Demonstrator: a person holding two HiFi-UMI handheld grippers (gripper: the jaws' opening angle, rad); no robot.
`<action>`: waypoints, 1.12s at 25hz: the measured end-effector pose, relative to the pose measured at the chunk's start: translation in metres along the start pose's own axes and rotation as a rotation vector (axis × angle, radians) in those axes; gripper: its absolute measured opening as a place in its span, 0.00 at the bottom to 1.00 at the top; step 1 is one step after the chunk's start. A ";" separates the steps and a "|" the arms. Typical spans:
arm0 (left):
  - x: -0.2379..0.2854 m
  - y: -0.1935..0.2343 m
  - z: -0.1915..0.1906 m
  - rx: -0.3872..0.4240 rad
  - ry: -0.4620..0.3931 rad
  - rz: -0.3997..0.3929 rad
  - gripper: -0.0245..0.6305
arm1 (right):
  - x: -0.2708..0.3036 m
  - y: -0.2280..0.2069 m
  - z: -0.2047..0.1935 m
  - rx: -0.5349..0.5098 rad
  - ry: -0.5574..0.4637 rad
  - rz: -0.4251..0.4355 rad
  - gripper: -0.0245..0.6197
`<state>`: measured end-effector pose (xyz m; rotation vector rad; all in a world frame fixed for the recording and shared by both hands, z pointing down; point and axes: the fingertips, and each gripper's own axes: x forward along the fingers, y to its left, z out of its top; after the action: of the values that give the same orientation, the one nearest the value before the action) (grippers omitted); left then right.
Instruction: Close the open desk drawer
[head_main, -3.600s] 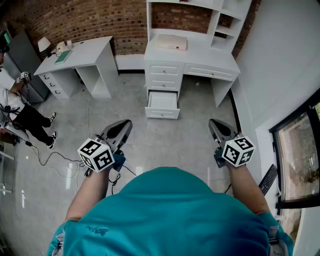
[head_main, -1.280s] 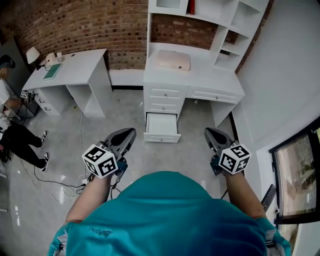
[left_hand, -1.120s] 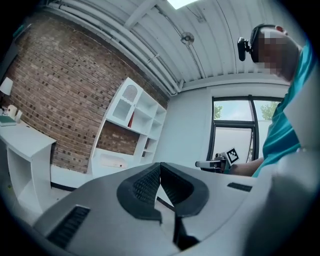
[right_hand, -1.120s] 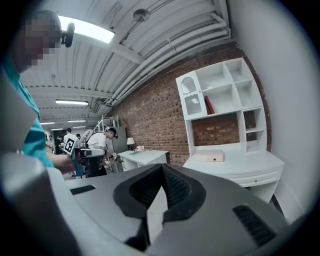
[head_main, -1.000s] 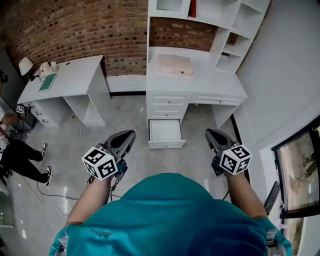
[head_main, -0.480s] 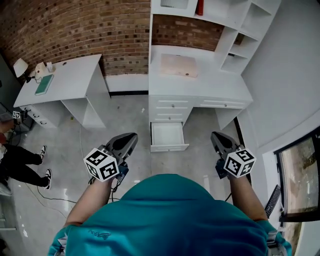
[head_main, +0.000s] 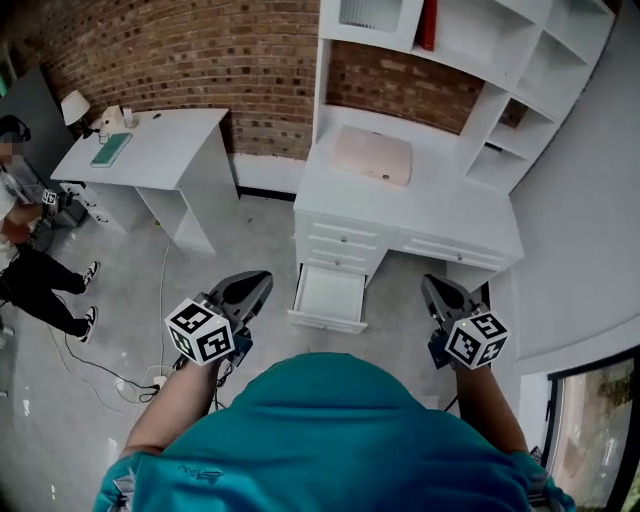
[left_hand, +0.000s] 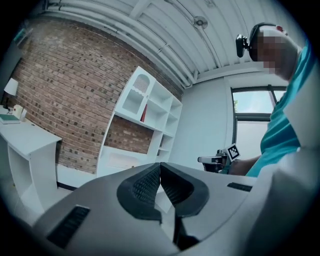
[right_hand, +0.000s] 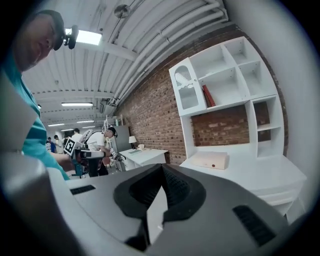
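The bottom drawer (head_main: 328, 297) stood pulled out under the worktop's (head_main: 420, 210) front edge. The left claw (head_main: 258, 281) and right claw (head_main: 430, 286) hung short of it, both closed, holding nothing.

A small white table (head_main: 172, 138) stands against the red brick wall (head_main: 200, 50), carrying a flat green book (head_main: 110, 149) and a white lamp (head_main: 75, 104).

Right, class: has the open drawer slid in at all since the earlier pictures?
No. The drawer still juts out from the white desk front just as far as before; only the view has shifted.
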<state>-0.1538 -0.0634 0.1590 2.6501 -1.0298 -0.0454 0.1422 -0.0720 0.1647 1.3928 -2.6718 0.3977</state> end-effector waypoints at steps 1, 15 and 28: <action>0.013 -0.006 -0.003 -0.017 -0.012 0.031 0.06 | 0.001 -0.014 0.001 -0.006 0.004 0.029 0.07; 0.118 -0.072 -0.023 -0.054 0.057 0.207 0.06 | 0.012 -0.123 -0.003 -0.021 0.021 0.280 0.07; 0.095 0.091 -0.019 -0.044 0.115 -0.037 0.06 | 0.129 -0.042 -0.015 0.013 -0.052 0.044 0.07</action>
<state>-0.1399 -0.1855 0.2106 2.5983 -0.9327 0.0745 0.1019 -0.1930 0.2136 1.3688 -2.7498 0.3892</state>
